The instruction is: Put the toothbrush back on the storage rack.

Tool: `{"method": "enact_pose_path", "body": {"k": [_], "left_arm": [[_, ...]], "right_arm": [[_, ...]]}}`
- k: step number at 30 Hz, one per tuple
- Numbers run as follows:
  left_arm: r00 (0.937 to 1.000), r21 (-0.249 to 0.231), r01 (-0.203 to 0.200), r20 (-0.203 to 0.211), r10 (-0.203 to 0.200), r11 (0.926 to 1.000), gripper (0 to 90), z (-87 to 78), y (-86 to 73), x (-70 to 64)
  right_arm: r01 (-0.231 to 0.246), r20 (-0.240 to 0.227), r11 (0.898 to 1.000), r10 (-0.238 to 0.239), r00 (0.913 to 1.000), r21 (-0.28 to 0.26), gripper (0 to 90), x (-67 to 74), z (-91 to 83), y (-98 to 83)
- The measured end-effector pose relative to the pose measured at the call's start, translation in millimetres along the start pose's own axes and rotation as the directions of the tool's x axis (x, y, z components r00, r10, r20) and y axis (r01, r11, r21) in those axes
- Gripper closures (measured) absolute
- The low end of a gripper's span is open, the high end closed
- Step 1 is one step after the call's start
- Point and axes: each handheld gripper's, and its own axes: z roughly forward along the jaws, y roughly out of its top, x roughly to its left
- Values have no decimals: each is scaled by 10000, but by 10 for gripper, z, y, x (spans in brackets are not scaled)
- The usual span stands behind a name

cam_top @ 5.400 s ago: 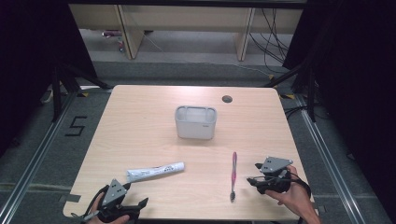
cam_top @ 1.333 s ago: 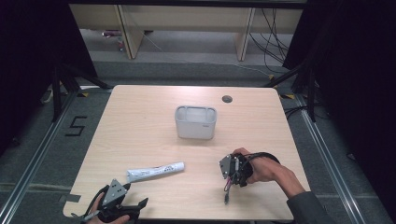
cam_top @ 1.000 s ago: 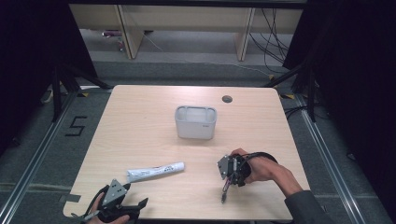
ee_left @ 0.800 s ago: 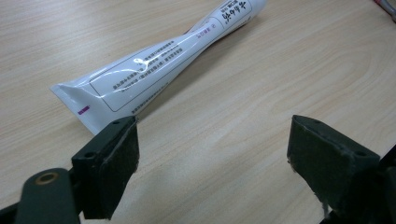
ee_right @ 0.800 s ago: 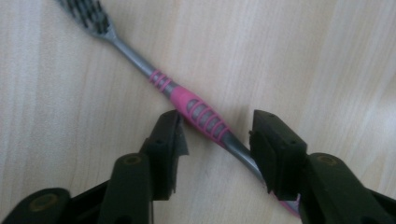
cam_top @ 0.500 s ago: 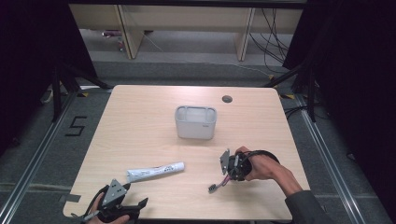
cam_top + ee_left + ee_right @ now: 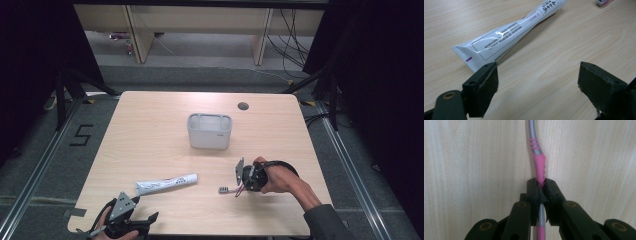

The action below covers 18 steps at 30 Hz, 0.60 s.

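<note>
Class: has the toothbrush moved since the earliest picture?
Yes. The toothbrush, then lying right of the tube, now sits clamped in the right gripper, turned crosswise, head toward the tube.

A lab recording bay: black curtains (image 7: 30,55) at 9 and 3 o'clock, floor cables (image 7: 287,37) at 1 o'clock, a taped floor number (image 7: 80,135).

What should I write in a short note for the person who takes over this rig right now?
Right gripper: shut on the pink and grey toothbrush, its brush head pointing left.
Left gripper: open, holding nothing, at the table's near left edge, just short of the white toothpaste tube.
White container: mid-table, nothing visible in it.
Done: toothbrush gripped.
Left, probably: put toothbrush, then tube, in the container.
</note>
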Motion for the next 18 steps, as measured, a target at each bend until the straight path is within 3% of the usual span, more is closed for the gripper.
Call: {"method": "enact_pose_path", "body": {"k": [1, 3, 4, 9, 13, 14, 16, 18], "left_arm": [[10000, 0, 0, 0, 0, 10000, 163, 0, 0, 0], [10000, 21, -27, 8, 27, 10000, 163, -2, 0, 2], [10000, 23, -18, 4, 18, 10000, 163, -1, -1, 2], [10000, 43, -30, 18, 30, 10000, 163, -1, -1, 2], [10000, 29, 17, 8, -17, 10000, 163, 1, 1, 3], [10000, 27, -5, -7, 5, 10000, 163, 3, -1, 5], [10000, 25, 38, -1, -38, 10000, 163, -1, 2, 2], [10000, -2, -5, -7, 5, 10000, 163, -2, 1, 8]], "right_arm": [[0, 0, 10000, 0, 10000, 0, 828, 0, 0, 0], [435, 27, 9990, -435, 9991, -31, 830, -22, 8, 16], [90, 89, 9999, -90, 9999, 75, 831, 2, 1, 16], [80, 91, 9999, -81, 9999, 153, 833, 22, -2, 31], [12, 124, 10000, -12, 9999, -55, 834, 16, -38, 26], [212, 255, 9997, -208, 9995, -148, 834, -1, -48, 21], [-148, 277, 9995, 156, 9995, -268, 834, 5, -86, 1], [8, 422, 9976, 22, 9991, -692, 834, -22, -114, -25]]}}
